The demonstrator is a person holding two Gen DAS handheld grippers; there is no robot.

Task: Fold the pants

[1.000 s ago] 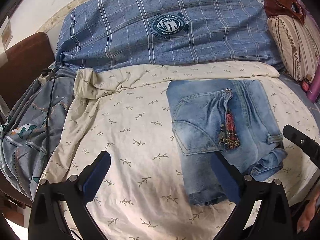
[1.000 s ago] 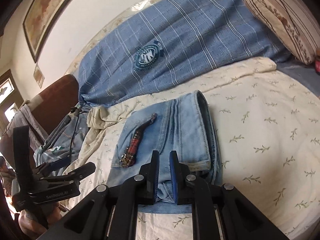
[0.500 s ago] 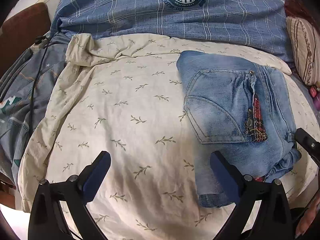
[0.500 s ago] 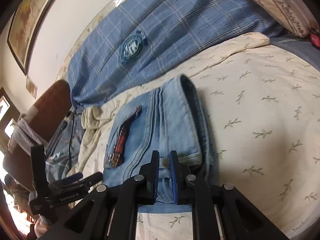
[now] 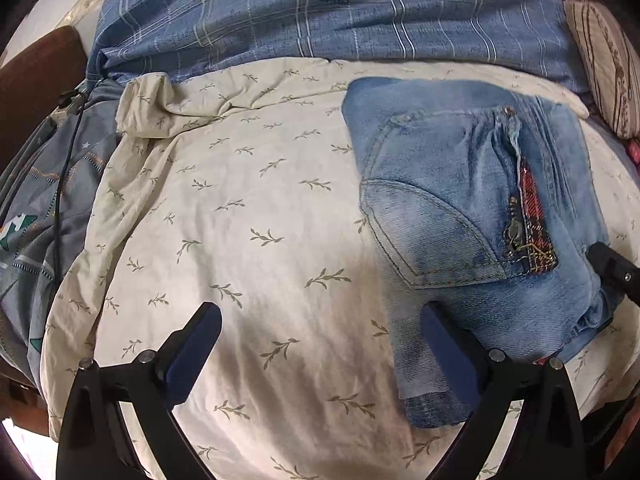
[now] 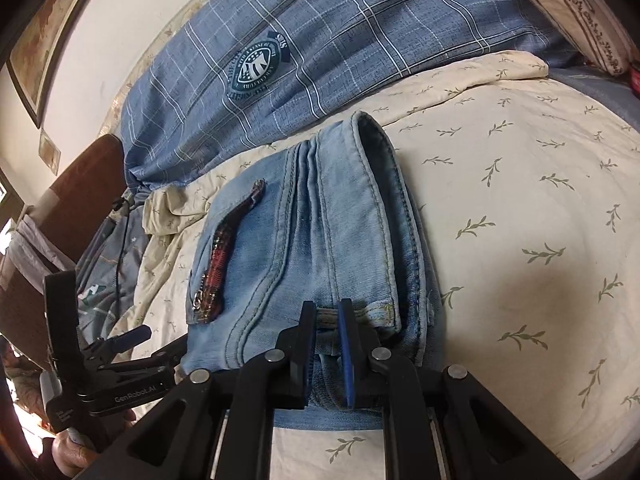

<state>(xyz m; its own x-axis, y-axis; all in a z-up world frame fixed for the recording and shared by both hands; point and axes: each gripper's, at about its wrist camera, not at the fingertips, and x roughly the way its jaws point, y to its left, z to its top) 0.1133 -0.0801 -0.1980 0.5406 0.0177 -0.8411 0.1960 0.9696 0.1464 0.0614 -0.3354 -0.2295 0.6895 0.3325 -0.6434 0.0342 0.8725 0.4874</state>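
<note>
Left wrist view: folded pants [image 5: 472, 216], light denim, lay on the bed [image 5: 248, 240] toward its right side, far edge of the bundle close to the blue plaid cover [image 5: 320, 12] at the head. Rear pocket faced up; a red plaid zipper trim [image 5: 532, 216] ran along its edge.

Left tool [image 5: 320, 348]: jaws spread wide, nothing between them. Its right finger hung over the near left corner of the pants; the left finger stood over bare floral sheet. Contact with the cloth could not be confirmed.

Right tool [image 6: 325, 344]: jaws drawn narrow on the near edge of the pants, by the waistband [image 6: 372, 216], with denim bunched between the pads. Judged to be gripping that edge.

Other items: striped pillow [image 5: 608, 64] at the far right corner; grey patterned cloth [image 5: 36, 208] with a dark cable along the left edge of the bed.

Risks, as judged:
- The right tool appeared to hold only some of the stacked layers. A pull from there could peel the top layers off and undo the fold.
- The near corner under the left tool lay loose and uneven. A further fold could trap it crooked.
- The soft, rumpled sheet could drag along with the denim.
</note>
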